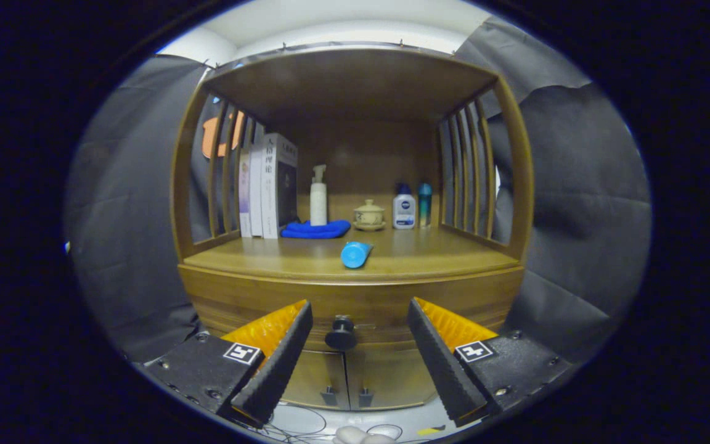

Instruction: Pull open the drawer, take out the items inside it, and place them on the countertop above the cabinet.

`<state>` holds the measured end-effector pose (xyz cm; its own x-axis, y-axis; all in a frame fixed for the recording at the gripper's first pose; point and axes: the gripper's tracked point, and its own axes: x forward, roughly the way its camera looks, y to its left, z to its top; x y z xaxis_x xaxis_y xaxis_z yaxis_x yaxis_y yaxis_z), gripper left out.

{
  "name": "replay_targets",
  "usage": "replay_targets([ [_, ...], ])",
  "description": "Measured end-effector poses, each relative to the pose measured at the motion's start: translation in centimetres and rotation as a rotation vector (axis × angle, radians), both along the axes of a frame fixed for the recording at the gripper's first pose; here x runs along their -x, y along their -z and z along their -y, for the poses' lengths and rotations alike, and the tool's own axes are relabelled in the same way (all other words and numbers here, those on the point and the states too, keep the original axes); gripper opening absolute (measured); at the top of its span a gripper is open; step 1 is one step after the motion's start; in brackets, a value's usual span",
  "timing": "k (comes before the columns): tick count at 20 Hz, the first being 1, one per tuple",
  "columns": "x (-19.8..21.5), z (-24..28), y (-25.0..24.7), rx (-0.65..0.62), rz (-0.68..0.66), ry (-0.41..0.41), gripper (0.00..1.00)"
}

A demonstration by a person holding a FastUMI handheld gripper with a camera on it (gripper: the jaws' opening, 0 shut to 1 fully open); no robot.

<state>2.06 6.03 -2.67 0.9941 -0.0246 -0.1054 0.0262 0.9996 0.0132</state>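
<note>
A wooden cabinet stands ahead with its drawer front (355, 299) closed under the countertop (256, 256). A dark round knob (341, 333) sits on the drawer front. My gripper (360, 320) is open, its two fingers spread wide on either side of the knob and a little short of it, nothing between them. A blue tube-like item (355, 253) lies on its side near the countertop's front edge, above the knob.
At the back of the countertop stand several books (267, 185), a folded blue cloth (316, 230), a white pump bottle (318, 196), a small lidded cup (368, 215), a white bottle (403, 208) and a teal bottle (424, 204). Slatted sides flank the shelf. Two lower doors (347, 379) sit beneath the drawer.
</note>
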Motion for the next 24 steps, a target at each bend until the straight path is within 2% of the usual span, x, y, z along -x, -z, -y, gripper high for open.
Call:
replay_targets([
  [4, 5.8, 1.8, -1.6, -0.024, 0.033, 0.009, 1.0],
  [8, 9.6, 3.7, -3.2, -0.013, 0.086, 0.02, 1.0],
  [15, 11.0, 5.4, -2.8, -0.014, 0.07, 0.053, 0.99],
  [24, 11.6, 4.7, -3.3, 0.009, 0.073, 0.029, 1.0],
])
